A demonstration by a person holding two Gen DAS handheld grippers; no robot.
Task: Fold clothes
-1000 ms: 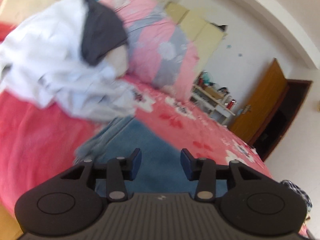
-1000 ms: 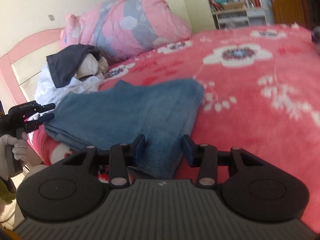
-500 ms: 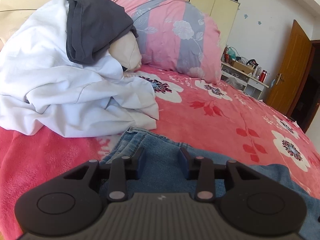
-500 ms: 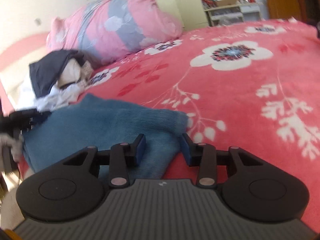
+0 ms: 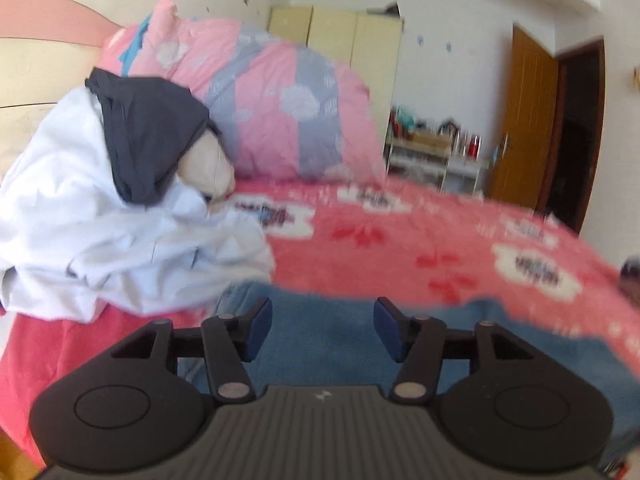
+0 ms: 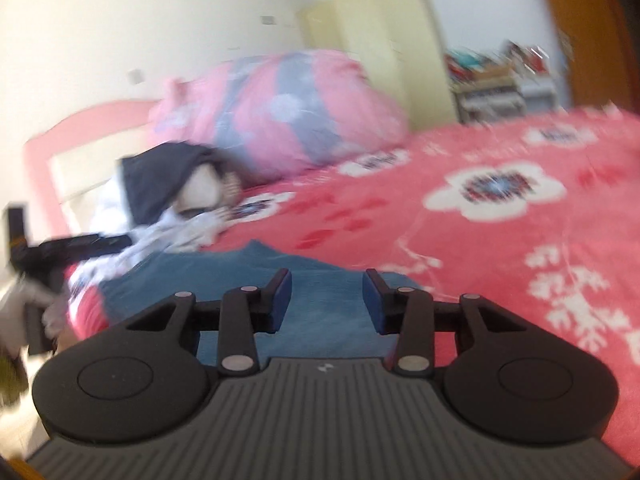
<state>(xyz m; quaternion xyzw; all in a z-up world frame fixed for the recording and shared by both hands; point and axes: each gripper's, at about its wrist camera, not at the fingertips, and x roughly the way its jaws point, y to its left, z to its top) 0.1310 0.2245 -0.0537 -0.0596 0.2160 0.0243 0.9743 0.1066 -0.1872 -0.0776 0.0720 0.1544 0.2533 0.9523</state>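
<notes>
Folded blue jeans [image 5: 320, 332] lie on the pink flowered bed, also in the right wrist view [image 6: 320, 300]. My left gripper [image 5: 322, 330] is open and empty, just above the jeans' near edge. My right gripper [image 6: 326, 300] is open and empty over the jeans' other end. A pile of white clothes [image 5: 100, 240] with a dark grey garment [image 5: 148, 136] on top lies left of the jeans; it also shows in the right wrist view [image 6: 160, 184]. The left gripper appears blurred at the left of the right wrist view [image 6: 68, 248].
A big pink and grey quilt bundle [image 5: 280, 108] sits at the bed's head by the pink headboard [image 5: 40, 32]. Cream wardrobes [image 5: 352, 48], a cluttered white shelf [image 5: 436, 152] and a brown door [image 5: 524, 120] stand beyond. The flowered bedspread [image 6: 500, 220] stretches right.
Both grippers have pulled back and risen from the jeans, and both views are blurred by motion. The left jaws stand wider apart than half a second ago.
</notes>
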